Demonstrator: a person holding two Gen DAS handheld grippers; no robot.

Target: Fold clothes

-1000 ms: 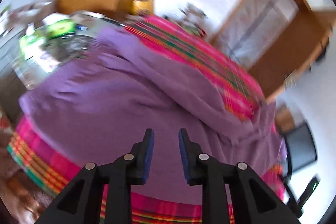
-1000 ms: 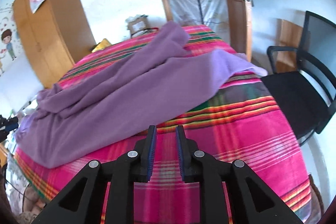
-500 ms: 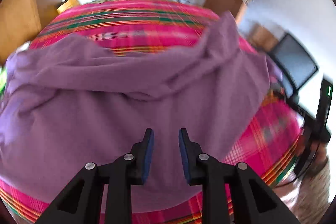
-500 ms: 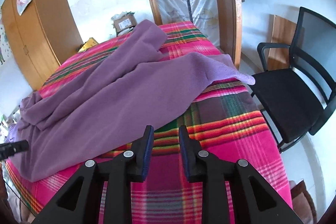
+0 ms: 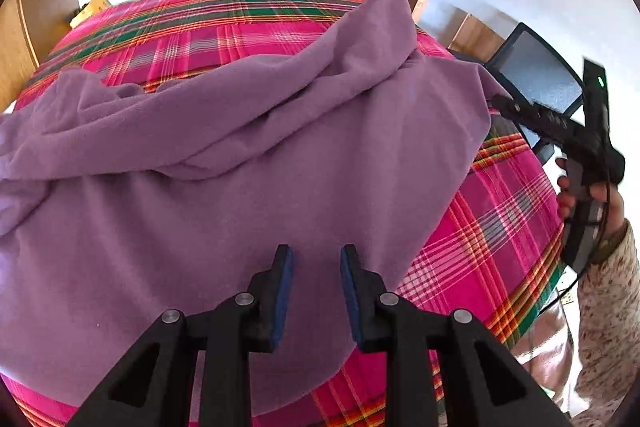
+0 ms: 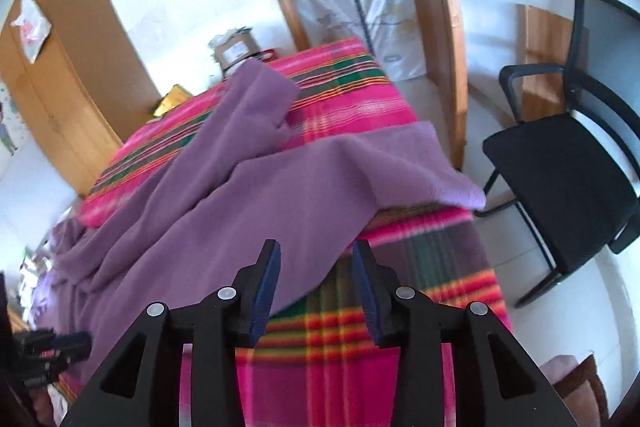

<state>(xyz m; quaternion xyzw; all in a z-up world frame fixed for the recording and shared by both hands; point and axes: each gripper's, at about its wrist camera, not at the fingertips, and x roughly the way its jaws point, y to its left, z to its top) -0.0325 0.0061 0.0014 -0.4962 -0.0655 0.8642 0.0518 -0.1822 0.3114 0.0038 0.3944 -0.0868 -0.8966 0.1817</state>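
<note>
A large purple fleece garment [image 5: 240, 163] lies spread and rumpled over a bed with a pink plaid cover [image 5: 200, 23]. My left gripper [image 5: 316, 255] hovers open over the garment's near part, nothing between its fingers. My right gripper [image 6: 316, 247] is open above the garment's [image 6: 248, 195] near edge, where purple cloth meets the plaid cover [image 6: 360, 367]. One end of the garment [image 6: 448, 183] hangs off the bed's right side. In the left wrist view the right gripper [image 5: 560, 123] shows at the right, held by a hand [image 5: 592, 195].
A black office chair [image 6: 560, 167] stands right of the bed. A wooden door [image 6: 436, 7] and a plastic-covered panel are behind it. A wooden wardrobe [image 6: 68, 67] stands at the left, and a cardboard box [image 6: 236, 47] lies past the bed's far end.
The left gripper's view has swung right across the garment toward the chair side. The right gripper has moved closer to the garment's edge and its fingers have spread wider.
</note>
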